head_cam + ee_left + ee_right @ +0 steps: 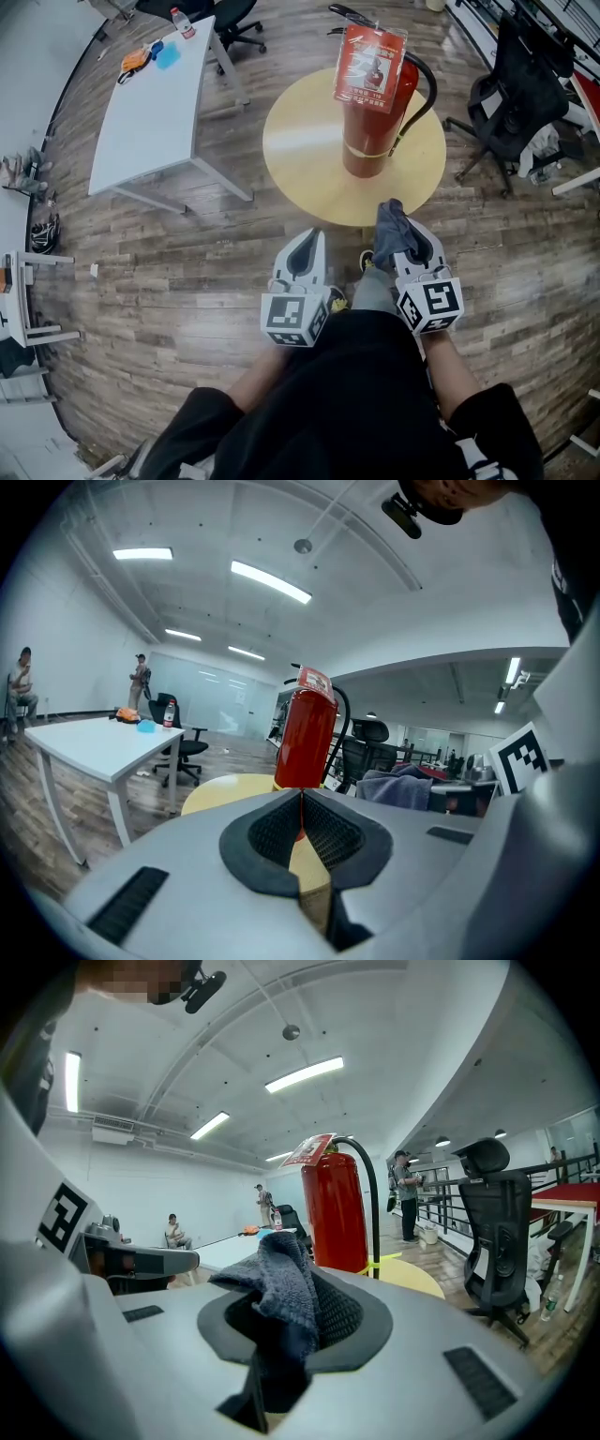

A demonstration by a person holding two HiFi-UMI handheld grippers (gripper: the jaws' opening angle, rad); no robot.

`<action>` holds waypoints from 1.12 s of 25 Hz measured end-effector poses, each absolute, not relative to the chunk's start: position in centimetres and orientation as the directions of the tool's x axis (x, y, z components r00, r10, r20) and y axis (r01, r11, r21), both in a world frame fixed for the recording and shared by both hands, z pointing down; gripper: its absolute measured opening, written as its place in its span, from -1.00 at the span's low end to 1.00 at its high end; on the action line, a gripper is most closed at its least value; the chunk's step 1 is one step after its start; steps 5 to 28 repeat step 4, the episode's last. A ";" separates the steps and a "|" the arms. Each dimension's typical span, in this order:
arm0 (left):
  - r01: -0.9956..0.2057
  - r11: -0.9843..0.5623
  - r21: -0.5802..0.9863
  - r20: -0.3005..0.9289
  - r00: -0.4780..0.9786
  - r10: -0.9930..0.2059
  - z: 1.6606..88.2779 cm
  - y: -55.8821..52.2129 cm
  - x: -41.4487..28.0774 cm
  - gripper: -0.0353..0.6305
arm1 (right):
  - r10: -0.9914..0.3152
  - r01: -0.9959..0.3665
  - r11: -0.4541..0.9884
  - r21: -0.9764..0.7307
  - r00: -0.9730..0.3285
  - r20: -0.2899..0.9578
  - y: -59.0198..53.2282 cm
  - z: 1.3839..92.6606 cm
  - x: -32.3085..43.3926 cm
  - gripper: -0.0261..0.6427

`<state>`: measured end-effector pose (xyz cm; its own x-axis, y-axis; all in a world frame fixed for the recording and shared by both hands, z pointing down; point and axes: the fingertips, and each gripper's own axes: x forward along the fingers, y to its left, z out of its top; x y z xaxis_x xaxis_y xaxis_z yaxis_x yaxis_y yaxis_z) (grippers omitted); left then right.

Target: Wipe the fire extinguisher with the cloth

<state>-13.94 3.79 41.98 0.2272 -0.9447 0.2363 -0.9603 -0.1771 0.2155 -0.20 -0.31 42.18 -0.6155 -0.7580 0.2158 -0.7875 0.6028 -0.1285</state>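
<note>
Right tool (407, 236) is clenching a limp dark-grey cloth (389, 217), left tool (307, 246) closed, empty; upper-centre, the heavy-looking, slick red cylindrical fire extinguisher (375, 131) is standing upright.

glossy red metal extinguisher (373, 112); nubbly knit cloth (281, 1288); smooth matt wood table (300, 159).

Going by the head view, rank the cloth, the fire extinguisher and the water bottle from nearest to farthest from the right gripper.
1. cloth: clamped in the right gripper itself.
2. fire extinguisher: straight ahead, upright on the round yellow table.
3. water bottle: far off to the left, at the far end of the white table.
</note>
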 end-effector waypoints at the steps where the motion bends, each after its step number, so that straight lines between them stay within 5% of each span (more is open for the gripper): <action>1: -0.960 -0.180 0.216 0.236 0.230 -0.944 41.9 3.7 -13.9 -0.82 | -0.759 -0.789 0.601 -0.130 -0.614 0.216 -0.4 42.2 -0.2 -0.66; 28: -0.958 -0.187 0.217 0.232 0.236 -0.944 41.7 3.3 -13.8 -0.82 | -0.761 -0.791 0.598 -0.130 -0.612 0.216 -0.6 42.1 -0.2 -0.66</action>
